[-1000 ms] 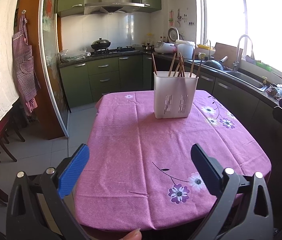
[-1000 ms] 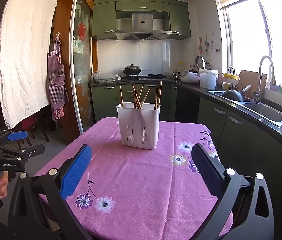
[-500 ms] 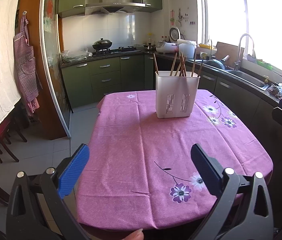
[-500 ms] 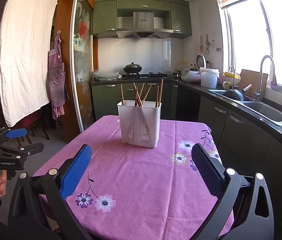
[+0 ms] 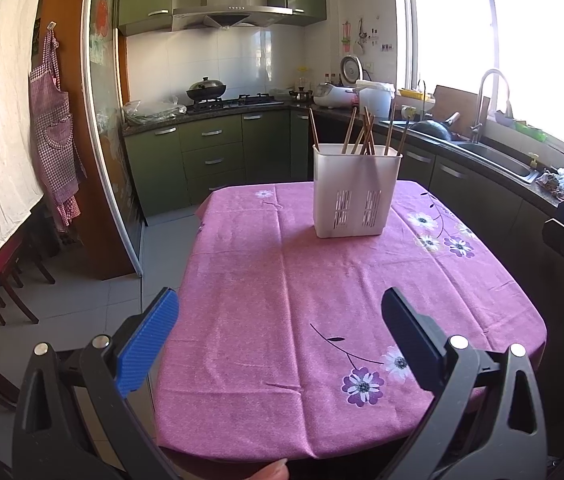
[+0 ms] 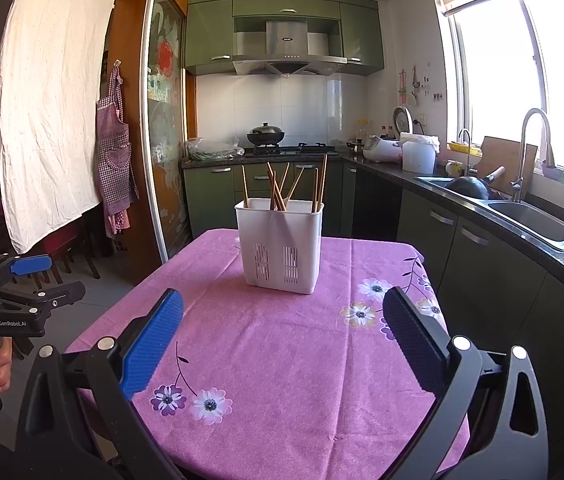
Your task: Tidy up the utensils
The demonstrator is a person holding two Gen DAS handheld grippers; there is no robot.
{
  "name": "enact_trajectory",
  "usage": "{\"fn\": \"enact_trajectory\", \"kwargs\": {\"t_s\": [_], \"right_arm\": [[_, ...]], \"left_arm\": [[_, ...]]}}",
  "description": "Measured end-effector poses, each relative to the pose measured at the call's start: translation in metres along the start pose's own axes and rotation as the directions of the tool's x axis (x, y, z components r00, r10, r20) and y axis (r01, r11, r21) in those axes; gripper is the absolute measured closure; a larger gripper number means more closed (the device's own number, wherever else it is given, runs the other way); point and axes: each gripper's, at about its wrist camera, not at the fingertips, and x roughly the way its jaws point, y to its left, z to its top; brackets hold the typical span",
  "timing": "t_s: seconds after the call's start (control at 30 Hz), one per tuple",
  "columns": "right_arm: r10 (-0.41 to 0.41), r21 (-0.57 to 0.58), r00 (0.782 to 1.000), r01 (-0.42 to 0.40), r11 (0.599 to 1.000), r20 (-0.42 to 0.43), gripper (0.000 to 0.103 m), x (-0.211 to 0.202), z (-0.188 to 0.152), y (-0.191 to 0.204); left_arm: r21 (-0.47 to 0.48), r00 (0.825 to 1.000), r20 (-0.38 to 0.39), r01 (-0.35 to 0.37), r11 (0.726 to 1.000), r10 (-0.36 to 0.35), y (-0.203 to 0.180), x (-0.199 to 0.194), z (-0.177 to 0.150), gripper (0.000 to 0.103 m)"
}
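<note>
A white holder (image 5: 356, 196) stands upright toward the far end of the table (image 5: 266, 280), on the purple flowered cloth — brown chopsticks (image 5: 366, 132) lean loosely in it, their tips above the rim. Both grippers hang over the near edge, well apart from the holder. The left gripper (image 5: 280, 330) is spread wide with nothing between its pads; the right gripper (image 6: 282, 330) is likewise released and bare. Behind — green cabinets (image 6: 218, 196), a wok (image 6: 265, 134) on the stove, a sink (image 6: 530, 220) under the window.

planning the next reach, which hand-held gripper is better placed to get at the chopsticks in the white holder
Probably the right hand-held gripper: the white holder of chopsticks sits centred between its open fingers. For the left hand-held gripper it lies right of centre.
</note>
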Motion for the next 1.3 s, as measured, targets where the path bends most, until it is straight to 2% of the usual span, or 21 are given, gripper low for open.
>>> {"fn": "enact_trajectory", "kwargs": {"t_s": [0.47,0.7,1.07,1.3], "right_arm": [[0.001,0.001,1.0,-0.001,1.0,-0.002,0.004,0.001,-0.001,0.0],[0.002,0.002,1.0,-0.002,1.0,-0.007,0.004,0.003,-0.005,0.003],[0.005,0.01,1.0,-0.005,1.0,-0.017,0.004,0.006,-0.006,0.001],[0.003,0.018,1.0,-0.002,1.0,-0.023,0.004,0.008,-0.007,-0.001]], "left_arm": [[0.018,1.0,-0.011,0.006,1.0,-0.006,-0.005,0.002,0.0,0.006],[0.05,1.0,-0.013,-0.013,0.999,0.014,-0.013,0.003,0.0,0.006],[0.054,0.999,-0.044,0.017,0.998,-0.014,-0.016,0.009,0.001,0.006],[0.061,1.0,-0.018,-0.018,0.998,0.02,-0.018,0.01,0.002,0.006]]}}
